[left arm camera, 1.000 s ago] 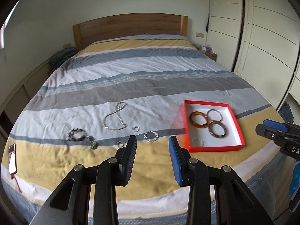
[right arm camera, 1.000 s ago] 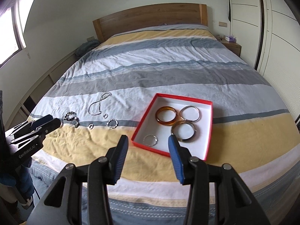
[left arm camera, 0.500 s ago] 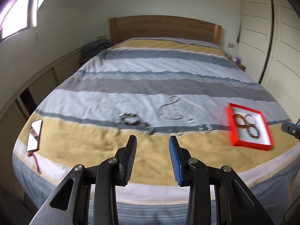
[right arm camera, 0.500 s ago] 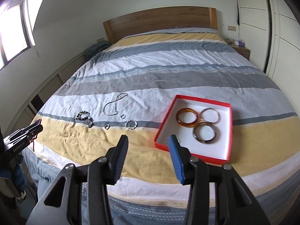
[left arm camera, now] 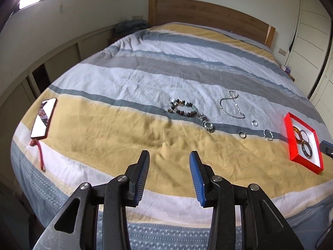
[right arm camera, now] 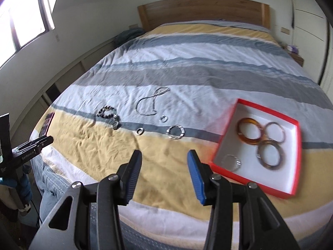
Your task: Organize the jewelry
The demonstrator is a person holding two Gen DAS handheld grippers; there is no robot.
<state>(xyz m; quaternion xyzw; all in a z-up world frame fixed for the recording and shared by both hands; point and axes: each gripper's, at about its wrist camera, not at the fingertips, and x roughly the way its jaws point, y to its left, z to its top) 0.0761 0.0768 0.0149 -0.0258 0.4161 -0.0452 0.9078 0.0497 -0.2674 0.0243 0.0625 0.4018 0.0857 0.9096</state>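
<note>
A red box (right arm camera: 298, 137) with a white inside lies on the striped bedspread and holds an amber bangle (right arm camera: 249, 133), two more bangles and a thin silver ring; it also shows in the left wrist view (left arm camera: 290, 143). Loose on the bed lie a beaded bracelet (left arm camera: 182, 109), a silver chain (left arm camera: 231, 105), a watch-like piece (left arm camera: 208, 125), small rings (left arm camera: 242, 134) and a silver bracelet (right arm camera: 175, 132). My left gripper (left arm camera: 169, 159) is open and empty above the bed's near edge. My right gripper (right arm camera: 164, 158) is open and empty, left of the box.
A phone in a red case (left arm camera: 44, 118) with a red cord lies at the bed's left corner. A wooden headboard (left arm camera: 208, 14) stands at the far end. Low cabinets (left arm camera: 62, 56) run along the left wall, white wardrobe doors (left arm camera: 312, 48) on the right.
Both views have swung left. The left gripper moved left along the bed's edge, so the box now sits at its far right. The right gripper moved closer to the jewelry. Both stayed open.
</note>
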